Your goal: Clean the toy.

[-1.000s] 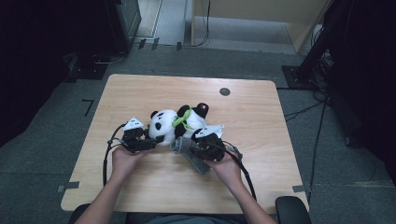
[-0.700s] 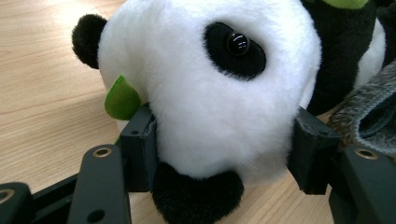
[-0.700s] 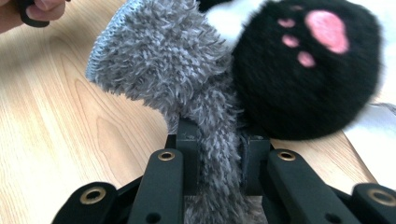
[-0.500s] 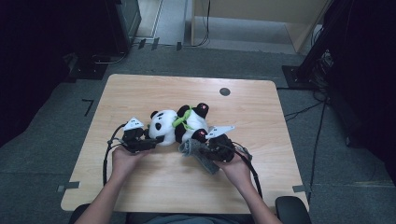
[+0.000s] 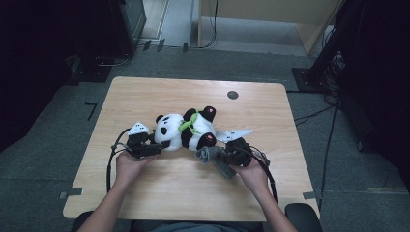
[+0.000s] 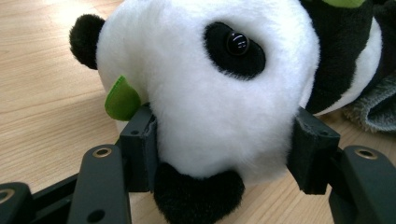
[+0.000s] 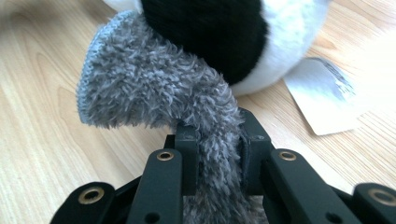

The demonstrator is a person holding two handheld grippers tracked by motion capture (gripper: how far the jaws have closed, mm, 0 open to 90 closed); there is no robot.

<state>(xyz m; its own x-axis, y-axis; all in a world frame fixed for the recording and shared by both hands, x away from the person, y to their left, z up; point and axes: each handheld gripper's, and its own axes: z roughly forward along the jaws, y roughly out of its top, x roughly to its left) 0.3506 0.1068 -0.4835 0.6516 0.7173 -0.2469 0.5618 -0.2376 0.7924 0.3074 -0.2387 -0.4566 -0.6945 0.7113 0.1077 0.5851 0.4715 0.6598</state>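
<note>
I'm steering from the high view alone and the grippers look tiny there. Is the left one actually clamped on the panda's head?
Observer: Yes. In the left gripper view the left gripper has a pad pressed into each side of the panda's white head.
Operator: And what is the right one holding?
Observer: The right gripper is shut on a grey fuzzy sock; the sock's open end stands up against the panda's black limb.
Operator: Anything small near the panda I might miss?
Observer: A white paper tag lies flat on the table beside the panda's body, and a green leaf-shaped piece sticks out by its head.
</note>
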